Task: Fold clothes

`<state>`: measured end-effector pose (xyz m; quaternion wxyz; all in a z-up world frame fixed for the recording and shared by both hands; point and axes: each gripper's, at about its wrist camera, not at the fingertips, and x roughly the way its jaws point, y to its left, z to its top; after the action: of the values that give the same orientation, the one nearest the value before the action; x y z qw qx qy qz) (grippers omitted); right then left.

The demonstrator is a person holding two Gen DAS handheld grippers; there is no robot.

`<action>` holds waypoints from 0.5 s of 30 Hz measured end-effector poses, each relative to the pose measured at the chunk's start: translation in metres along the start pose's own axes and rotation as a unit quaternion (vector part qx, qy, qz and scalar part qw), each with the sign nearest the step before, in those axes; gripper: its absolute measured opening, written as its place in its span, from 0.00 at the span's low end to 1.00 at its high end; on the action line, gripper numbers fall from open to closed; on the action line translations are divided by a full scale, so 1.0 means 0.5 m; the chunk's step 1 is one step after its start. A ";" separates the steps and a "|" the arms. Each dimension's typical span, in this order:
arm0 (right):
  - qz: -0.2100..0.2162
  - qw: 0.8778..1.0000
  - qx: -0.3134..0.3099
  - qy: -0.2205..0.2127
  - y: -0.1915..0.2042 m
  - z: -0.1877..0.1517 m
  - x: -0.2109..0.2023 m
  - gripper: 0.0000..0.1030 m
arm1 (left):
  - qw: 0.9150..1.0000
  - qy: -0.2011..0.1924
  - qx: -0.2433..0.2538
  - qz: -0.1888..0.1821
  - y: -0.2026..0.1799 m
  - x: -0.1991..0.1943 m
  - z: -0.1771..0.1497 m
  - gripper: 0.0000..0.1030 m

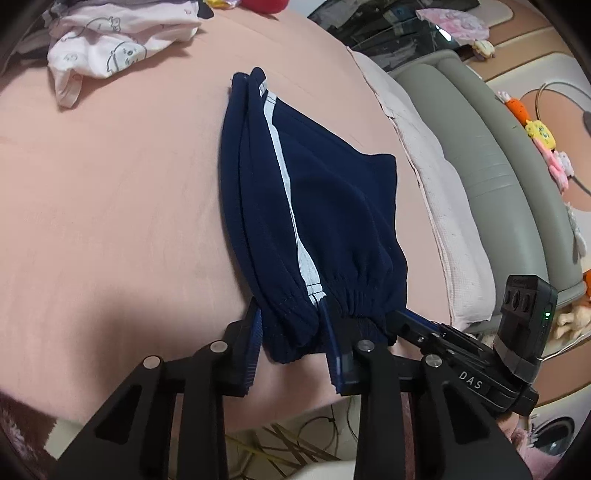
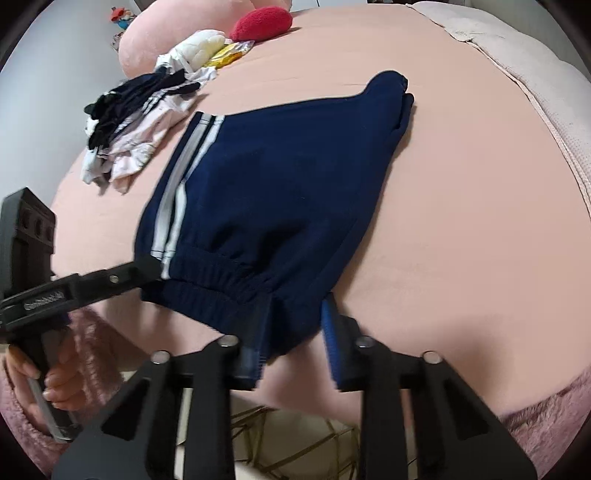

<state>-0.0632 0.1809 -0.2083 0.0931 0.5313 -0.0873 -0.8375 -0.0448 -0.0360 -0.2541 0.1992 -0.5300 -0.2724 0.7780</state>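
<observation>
Navy shorts with white side stripes (image 1: 314,192) lie folded on the pink bed, the elastic waistband toward me. My left gripper (image 1: 291,332) is shut on the striped end of the waistband, the cloth bunched between its blue pads. In the right wrist view the same shorts (image 2: 266,192) lie flat, and my right gripper (image 2: 295,332) is shut on the waistband's other end. The right gripper also shows in the left wrist view (image 1: 413,321), and the left gripper in the right wrist view (image 2: 144,267), each at a waistband corner.
A heap of white printed clothes (image 1: 110,40) lies at the far left. Dark and pale garments (image 2: 136,122) are piled left of the shorts, with a red cushion (image 2: 262,22) and a pink pillow (image 2: 173,33) behind. The bed edge (image 1: 443,206) runs along the right, a grey frame beyond.
</observation>
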 end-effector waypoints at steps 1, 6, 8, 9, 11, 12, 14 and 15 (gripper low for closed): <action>0.000 1.000 -0.005 -0.002 0.002 -0.001 -0.007 0.23 | 1.000 0.005 0.001 0.002 0.000 -0.003 -0.004 0.32; 0.000 1.000 0.000 -0.013 -0.007 -0.001 -0.032 0.32 | 1.000 0.001 -0.006 0.009 0.009 -0.015 0.015 0.44; -0.007 1.000 0.005 -0.012 -0.021 0.008 -0.035 0.45 | 1.000 0.004 0.002 0.012 0.008 -0.021 0.020 0.47; -0.002 1.000 0.003 -0.004 -0.026 0.011 -0.031 0.60 | 1.000 0.014 0.004 0.007 0.009 -0.023 0.016 0.47; 0.019 1.000 0.005 0.014 -0.032 0.006 -0.015 0.65 | 0.999 0.033 0.001 -0.010 0.012 -0.013 0.005 0.47; 0.031 0.999 0.009 0.022 -0.035 0.002 -0.006 0.65 | 0.999 0.037 0.002 -0.011 0.013 -0.009 0.000 0.49; 0.050 0.998 0.016 0.037 -0.036 -0.007 0.020 0.65 | 0.999 0.041 0.008 -0.006 0.014 -0.001 -0.010 0.49; 0.052 0.998 0.014 0.038 -0.033 -0.009 0.029 0.66 | 0.999 0.039 0.013 -0.005 0.011 0.001 -0.009 0.49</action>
<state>-0.0661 0.1930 -0.2272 0.1326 0.5589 -0.1231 -0.8093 -0.0410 -0.0391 -0.2594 0.2202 -0.5561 -0.2570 0.7591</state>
